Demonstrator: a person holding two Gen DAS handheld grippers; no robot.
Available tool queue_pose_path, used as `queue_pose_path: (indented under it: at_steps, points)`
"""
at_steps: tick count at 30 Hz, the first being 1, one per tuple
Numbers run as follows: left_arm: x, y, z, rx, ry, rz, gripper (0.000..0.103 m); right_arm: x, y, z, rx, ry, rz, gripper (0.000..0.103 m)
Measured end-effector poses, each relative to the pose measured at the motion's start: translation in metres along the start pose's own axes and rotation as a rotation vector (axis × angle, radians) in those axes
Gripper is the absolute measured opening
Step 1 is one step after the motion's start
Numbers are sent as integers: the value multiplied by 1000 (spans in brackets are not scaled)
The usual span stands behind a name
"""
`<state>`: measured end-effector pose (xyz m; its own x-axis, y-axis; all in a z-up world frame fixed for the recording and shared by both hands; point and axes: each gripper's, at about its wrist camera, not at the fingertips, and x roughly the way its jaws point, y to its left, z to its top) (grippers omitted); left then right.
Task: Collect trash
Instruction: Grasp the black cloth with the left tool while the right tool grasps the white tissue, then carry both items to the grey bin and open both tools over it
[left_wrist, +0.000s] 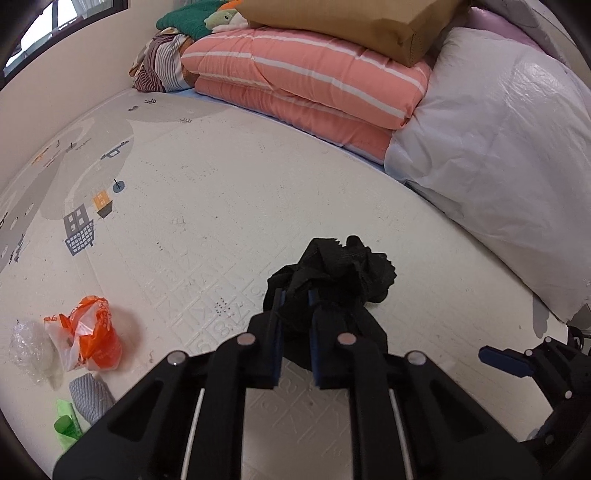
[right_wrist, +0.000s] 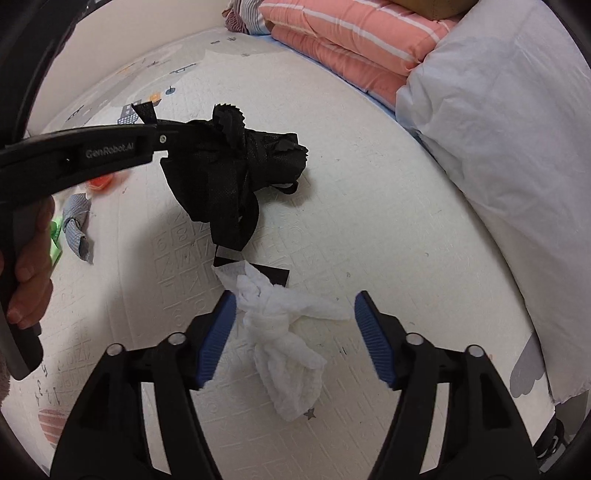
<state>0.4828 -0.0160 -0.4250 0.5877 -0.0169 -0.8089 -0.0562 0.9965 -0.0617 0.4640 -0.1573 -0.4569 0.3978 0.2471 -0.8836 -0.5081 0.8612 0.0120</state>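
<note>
My left gripper (left_wrist: 295, 295) is shut on a crumpled black fabric bag (left_wrist: 332, 273) and holds it above the white play mat (left_wrist: 207, 206). In the right wrist view the bag (right_wrist: 229, 170) hangs from the left gripper (right_wrist: 173, 129) at the upper left. My right gripper (right_wrist: 295, 314) is open, its blue pads either side of a crumpled white tissue (right_wrist: 284, 350) lying on the mat. The right gripper also shows in the left wrist view (left_wrist: 506, 363) at the lower right.
An orange plastic bag (left_wrist: 92, 336), clear plastic wrap (left_wrist: 33, 350), a grey cloth scrap (left_wrist: 88, 397) and a green scrap (left_wrist: 66, 424) lie on the mat at the left. Folded pink bedding (left_wrist: 306, 85) and a large white plastic-covered bundle (left_wrist: 498, 147) border the mat's far and right sides.
</note>
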Motion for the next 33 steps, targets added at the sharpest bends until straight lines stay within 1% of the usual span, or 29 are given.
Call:
queue_pose_path:
  at_steps: [5,7,8,9,10,11,16,23,28,33]
  points:
    - [-23,3,0,23,-35,15,12,18,11,-7,-13,29,11,68]
    - [-31,4,-1,31,-41,16,12,24,15,-10,-16,48,10,57]
    - [-35,5,-2,34,-43,16,12,28,17,-11,-19,64,12,39]
    - [-38,6,-3,37,-43,17,12,30,18,-12,-17,83,18,26]
    - [-41,8,-4,40,-46,20,12,31,18,-12,-6,93,25,26]
    - [-45,9,-5,43,-48,23,12,29,17,-13,7,89,28,22]
    - [-68,15,-11,36,-58,29,12,7,20,-8,26,53,16,21]
    - [-109,25,-22,18,-51,45,12,-48,27,-3,35,-5,2,21]
    - [-156,30,-31,23,-56,56,12,-100,36,-9,51,-42,-10,21]
    - [-213,27,-45,40,-64,41,12,-158,46,-24,93,-72,-30,21]
